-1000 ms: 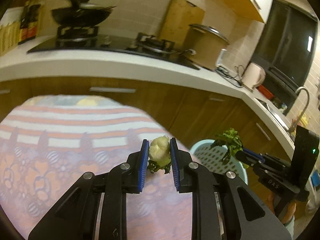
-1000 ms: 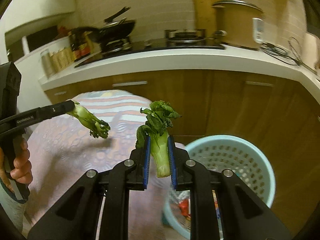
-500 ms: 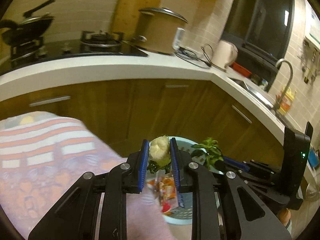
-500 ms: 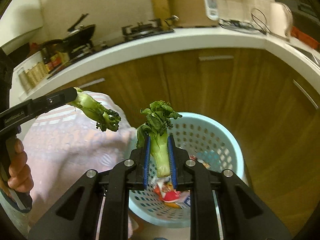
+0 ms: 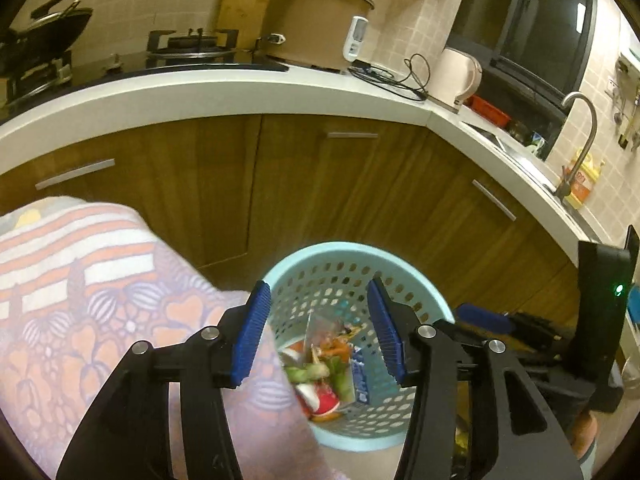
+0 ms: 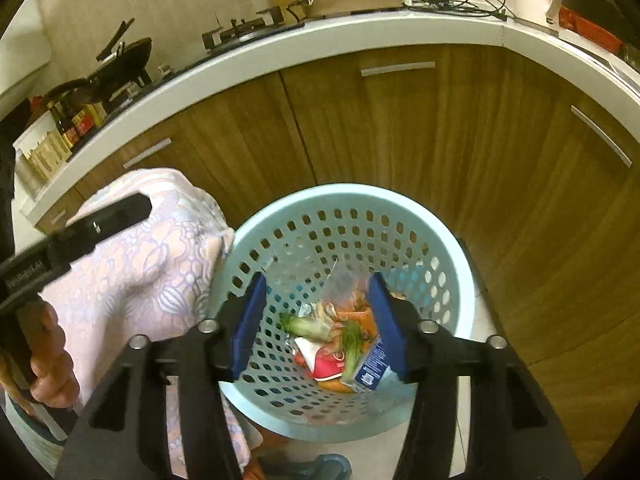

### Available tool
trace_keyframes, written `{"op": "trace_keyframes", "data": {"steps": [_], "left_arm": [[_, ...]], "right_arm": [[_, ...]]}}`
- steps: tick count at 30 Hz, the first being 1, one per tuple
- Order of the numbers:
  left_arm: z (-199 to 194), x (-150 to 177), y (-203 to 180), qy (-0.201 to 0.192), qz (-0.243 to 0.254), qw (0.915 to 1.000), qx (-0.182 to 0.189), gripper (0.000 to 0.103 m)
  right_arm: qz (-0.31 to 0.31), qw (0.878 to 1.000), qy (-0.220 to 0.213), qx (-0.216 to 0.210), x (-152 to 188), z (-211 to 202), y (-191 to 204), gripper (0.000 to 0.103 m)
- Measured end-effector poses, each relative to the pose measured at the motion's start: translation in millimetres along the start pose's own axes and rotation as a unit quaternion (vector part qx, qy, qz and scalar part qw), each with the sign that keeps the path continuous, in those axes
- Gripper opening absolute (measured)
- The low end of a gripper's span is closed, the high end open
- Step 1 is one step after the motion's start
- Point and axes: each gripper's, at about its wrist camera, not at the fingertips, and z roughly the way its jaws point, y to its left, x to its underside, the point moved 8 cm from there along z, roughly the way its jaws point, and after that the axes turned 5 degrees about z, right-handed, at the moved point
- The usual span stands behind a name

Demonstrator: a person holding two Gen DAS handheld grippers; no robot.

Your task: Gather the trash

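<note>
Two handheld grippers, left gripper (image 5: 318,326) and right gripper (image 6: 318,320), both of black plastic with ribbed blue pads (image 5: 252,336), silver screws (image 5: 209,333); a green light (image 5: 619,289) glows on the right one's body.

Vegetable scraps (image 6: 316,326) and wrappers (image 6: 328,360) (one blue carton) heaped inside pale-blue perforated basket (image 6: 452,248)

Pale blue perforated plastic basket (image 6: 452,264) below the gripper tips, smooth and slightly glossy; patterned woven cloth (image 6: 152,264) to their left, matt; wood-grain cabinet doors (image 5: 328,196) beyond, satin, with brushed metal handles (image 5: 352,135); white worktop (image 5: 224,88), smooth.
</note>
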Motion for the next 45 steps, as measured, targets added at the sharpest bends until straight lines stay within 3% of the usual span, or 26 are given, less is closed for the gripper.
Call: {"op": "trace_keyframes", "data": {"steps": [5,10,14,20,26,29,45], "left_arm": [[-19.8,2.9,8.4,-0.019,0.007,0.9995,-0.023,0.059],[-51.7,2.2,13.3,-0.055,0.01,0.9967,-0.059,0.077],[-85.3,6.0,19.0,-0.095,0.004,0.992,-0.083,0.078],[-135.8,22.1,40.1,-0.152,-0.015,0.9759,-0.156,0.079],[-152.2,32.6,64.5,-0.164,-0.027,0.9678,-0.19,0.086],[-154.2,39.0,74.4,-0.178,-0.021,0.9588,-0.22,0.086],[-138.7,55.1,80.4,-0.159,-0.014,0.9584,-0.237,0.089]], "right_arm": [[-0.005,1.0,-0.02,-0.006,-5.2,-11.0,11.9,0.05],[-0.024,0.998,-0.06,0.003,-15.1,-34.6,34.6,0.05],[-0.036,0.994,-0.106,0.012,-19.4,-58.1,53.9,0.054],[-0.036,0.987,-0.157,0.012,-23.1,-79.6,77.7,0.054],[-0.034,0.981,-0.19,0.03,-22.6,-92.3,91.9,0.063],[-0.027,0.979,-0.196,0.049,-20.3,-92.7,91.6,0.063],[-0.015,0.979,-0.197,0.056,11.3,-69.3,87.4,0.07]]}}
